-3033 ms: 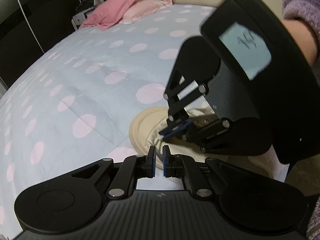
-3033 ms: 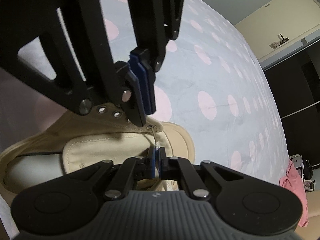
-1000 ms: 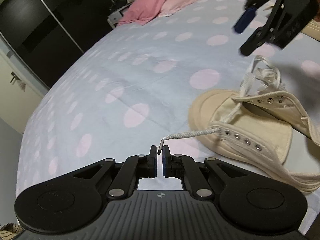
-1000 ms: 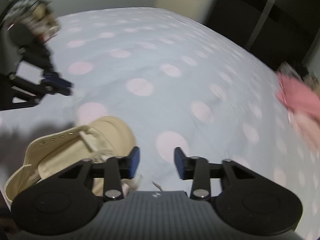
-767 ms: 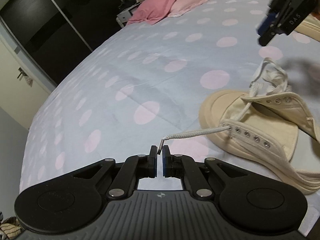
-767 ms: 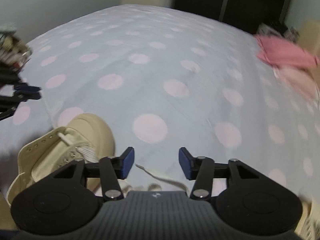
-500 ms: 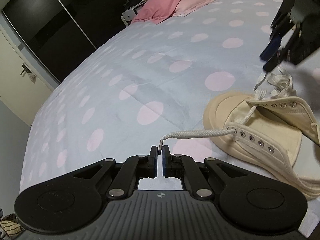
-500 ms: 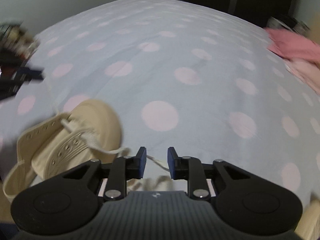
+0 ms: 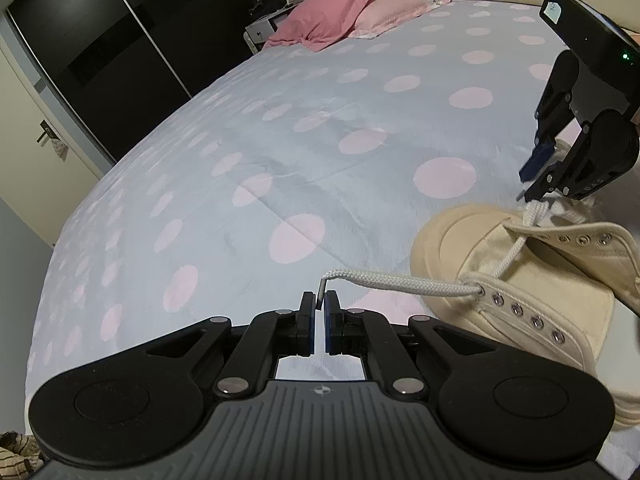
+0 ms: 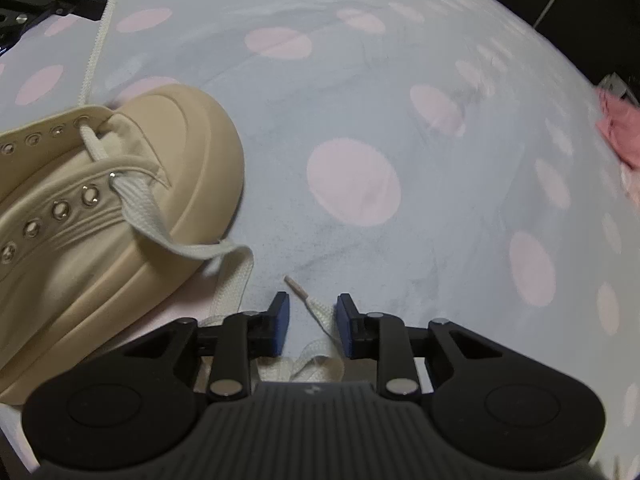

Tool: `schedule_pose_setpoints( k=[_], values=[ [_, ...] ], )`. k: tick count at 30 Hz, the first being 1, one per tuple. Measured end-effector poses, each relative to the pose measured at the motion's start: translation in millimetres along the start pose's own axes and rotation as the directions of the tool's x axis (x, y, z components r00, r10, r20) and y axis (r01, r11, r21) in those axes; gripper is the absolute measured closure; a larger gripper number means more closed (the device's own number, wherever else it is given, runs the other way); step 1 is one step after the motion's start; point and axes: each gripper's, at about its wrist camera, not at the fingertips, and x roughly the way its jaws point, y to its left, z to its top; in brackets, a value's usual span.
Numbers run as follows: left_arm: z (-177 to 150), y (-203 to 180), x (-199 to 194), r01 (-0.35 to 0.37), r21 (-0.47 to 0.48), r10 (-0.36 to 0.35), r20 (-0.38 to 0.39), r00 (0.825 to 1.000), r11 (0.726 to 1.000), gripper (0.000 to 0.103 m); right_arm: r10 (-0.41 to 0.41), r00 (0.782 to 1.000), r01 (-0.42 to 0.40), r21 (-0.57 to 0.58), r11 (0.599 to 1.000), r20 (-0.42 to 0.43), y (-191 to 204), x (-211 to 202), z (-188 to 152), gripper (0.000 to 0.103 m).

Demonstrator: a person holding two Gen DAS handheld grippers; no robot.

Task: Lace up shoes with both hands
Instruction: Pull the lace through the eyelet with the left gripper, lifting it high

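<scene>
Polka-dot bedspread: one shoe, one lace, two pillows.

The shoe is matt cream canvas with stitched seams, small shiny metal eyelets and a smooth, rubbery-looking toe cap and ribbed sole. Its lace is white woven cloth with a stiff, plastic-like tip. The left tongs and right tongs are matt black plastic with bright metal rivets, blue rubbery pads and ribbed bodies. The bed wears soft, faintly creased dotted cloth; the pillows are pink fabric.
</scene>
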Motion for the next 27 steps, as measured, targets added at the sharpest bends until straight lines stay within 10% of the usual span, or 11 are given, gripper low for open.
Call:
schedule_pose_setpoints(
  k=[3,14,27],
  values=[
    [3.9,-1.4,-2.5,-0.009,0.004,0.009,0.027,1.000,1.000,0.101,0.010,1.000,-0.010,0.034,0.999,-0.005,-5.1,2.2,1.1,0.097],
    [21.2,-9.4,-54.9,-0.069,0.039,0.056,0.286,0.957,0.997,0.101,-0.064,0.982,0.047,0.097,0.994,0.179,-3.6,-70.0,23.9,0.099],
    [70.2,6.0,-159.0,-0.080,-0.029,0.085,0.461,0.884,0.996,0.101,-0.198,0.835,0.088,0.230,0.969,0.513,16.7,-217.2,27.4,0.099]
  ],
)
